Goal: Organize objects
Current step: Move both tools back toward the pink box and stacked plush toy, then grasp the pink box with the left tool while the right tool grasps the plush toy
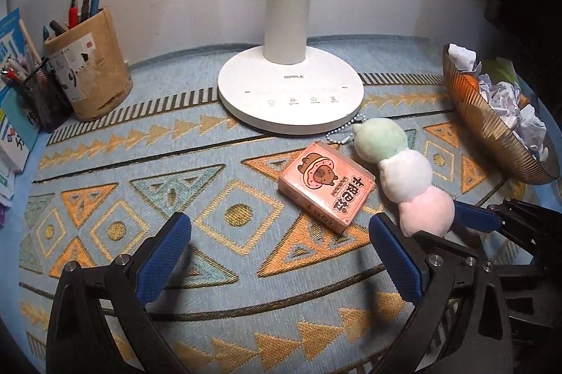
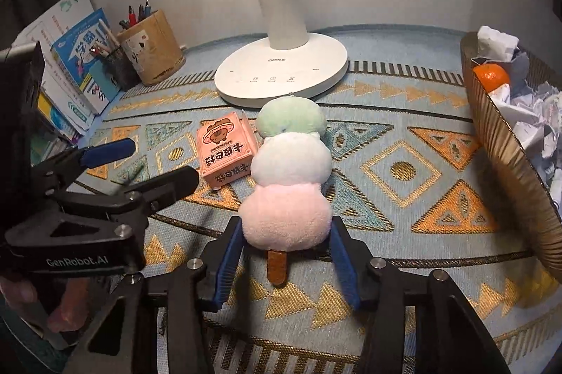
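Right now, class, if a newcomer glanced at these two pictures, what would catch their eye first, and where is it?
First, the three-ball plush dango skewer, green, white and pink, lying mid-mat with the right hand-held gripper closed on its pink end. Beside it, touching its left side in the right wrist view, lies a pink cartoon card box. Behind both stands a white desk lamp, and a ribbed bowl of crumpled paper sits at the right edge.
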### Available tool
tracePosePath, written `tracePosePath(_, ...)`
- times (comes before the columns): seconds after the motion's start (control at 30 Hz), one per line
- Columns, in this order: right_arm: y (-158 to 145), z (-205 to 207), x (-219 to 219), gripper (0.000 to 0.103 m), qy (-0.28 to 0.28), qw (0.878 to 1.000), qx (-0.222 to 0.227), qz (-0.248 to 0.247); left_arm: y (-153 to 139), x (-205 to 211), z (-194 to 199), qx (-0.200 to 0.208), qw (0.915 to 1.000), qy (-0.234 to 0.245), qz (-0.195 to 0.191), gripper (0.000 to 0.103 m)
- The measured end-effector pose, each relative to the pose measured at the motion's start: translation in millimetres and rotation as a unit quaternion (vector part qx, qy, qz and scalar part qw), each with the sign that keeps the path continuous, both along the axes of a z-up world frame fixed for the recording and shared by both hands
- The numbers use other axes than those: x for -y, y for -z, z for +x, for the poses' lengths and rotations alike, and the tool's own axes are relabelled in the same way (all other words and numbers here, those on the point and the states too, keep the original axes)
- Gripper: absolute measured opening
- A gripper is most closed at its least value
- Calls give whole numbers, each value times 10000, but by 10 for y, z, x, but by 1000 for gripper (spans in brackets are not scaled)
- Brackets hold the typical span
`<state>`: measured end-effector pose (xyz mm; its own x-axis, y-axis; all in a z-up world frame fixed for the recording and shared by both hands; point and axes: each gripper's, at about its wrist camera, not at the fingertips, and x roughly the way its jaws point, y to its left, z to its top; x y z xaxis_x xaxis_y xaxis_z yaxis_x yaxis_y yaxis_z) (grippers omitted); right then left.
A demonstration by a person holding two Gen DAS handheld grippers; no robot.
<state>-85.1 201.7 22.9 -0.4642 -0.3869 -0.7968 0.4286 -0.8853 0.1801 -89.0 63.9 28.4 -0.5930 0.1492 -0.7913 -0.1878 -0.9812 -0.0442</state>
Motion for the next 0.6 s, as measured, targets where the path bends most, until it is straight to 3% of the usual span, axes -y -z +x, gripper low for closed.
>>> tracePosePath(0.1,-18,-2,-79,48,149,9997,-185,79,63,-25,-89,150,9999,53,29,101)
tracePosePath(0.33,-34,-49,-257,48,255,9990,-161,-323,175,41,-219,341,9993,-107,121,101)
tracePosePath(0.53,-71,-5,-240,49,171,9988,-288,-361,120,363,-208,253,9962,-821,-143,100)
tracePosePath(0.6,-62,-5,-229,55,168,9989,-281,-346,58,486,-203,196,9951,-965,-16,100)
